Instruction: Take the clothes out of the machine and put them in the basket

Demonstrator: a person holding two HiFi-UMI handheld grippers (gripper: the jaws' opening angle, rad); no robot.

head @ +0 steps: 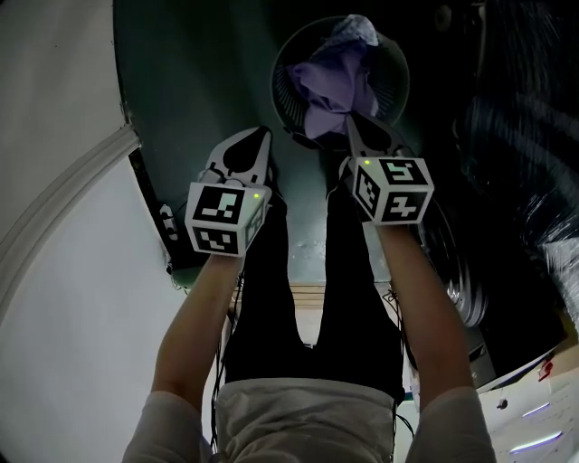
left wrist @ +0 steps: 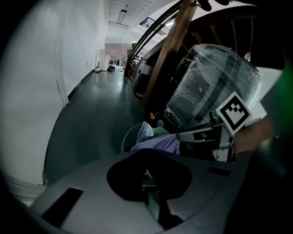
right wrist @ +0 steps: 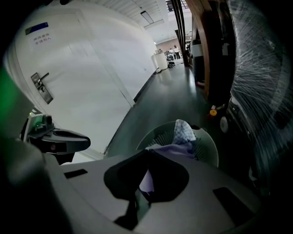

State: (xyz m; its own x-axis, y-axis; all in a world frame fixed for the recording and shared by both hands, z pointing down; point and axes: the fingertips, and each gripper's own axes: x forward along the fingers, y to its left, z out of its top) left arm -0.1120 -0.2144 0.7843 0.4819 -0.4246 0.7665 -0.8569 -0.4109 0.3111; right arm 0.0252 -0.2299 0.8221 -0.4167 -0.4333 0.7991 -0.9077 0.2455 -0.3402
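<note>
— Lavender garment (head: 330,90): where is it now?
— Bunched over the round slatted basket (head: 282,81), which stands on the dark floor (head: 199,81) at the far side of the scene. The right gripper (head: 351,127) has its jaws pinched tight on the garment's near end.
— And the left gripper (head: 255,137)?
— Its jaws are together with nothing between them. It hangs just left of the basket, clear of the garment. A checked cloth (head: 357,27) lies at the basket's far edge.
</note>
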